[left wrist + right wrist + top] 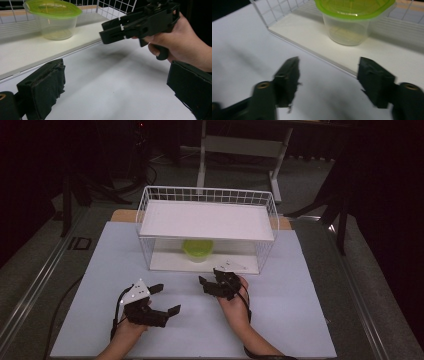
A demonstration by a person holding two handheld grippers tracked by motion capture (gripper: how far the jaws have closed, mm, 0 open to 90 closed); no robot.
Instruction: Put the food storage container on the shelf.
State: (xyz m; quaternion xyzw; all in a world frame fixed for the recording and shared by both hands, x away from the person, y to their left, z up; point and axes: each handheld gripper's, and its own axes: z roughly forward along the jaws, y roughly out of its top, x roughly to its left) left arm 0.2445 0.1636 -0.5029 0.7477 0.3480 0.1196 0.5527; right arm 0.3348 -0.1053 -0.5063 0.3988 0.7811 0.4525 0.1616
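A clear tub with a green lid (197, 249) stands on the lower shelf of a white wire rack (207, 195), under its upper white board. My left gripper (169, 298) rests low on the white table top (280, 320), left of centre, open and holding nothing. My right gripper (209, 275) hovers just in front of the rack's lower shelf, open and holding nothing, pointing at the tub. In the left gripper view the tub (52, 22) is at upper left and the right gripper (102, 33) is held by a hand. The right gripper view has the tub (349, 25) straight ahead, beyond its jaws (329, 75).
The rack's lower shelf edge (307, 35) forms a low step above the table. Wire walls close the rack's sides and back. A white desk frame (240, 145) stands on the dark floor behind. Dark stand legs (340, 215) flank the table.
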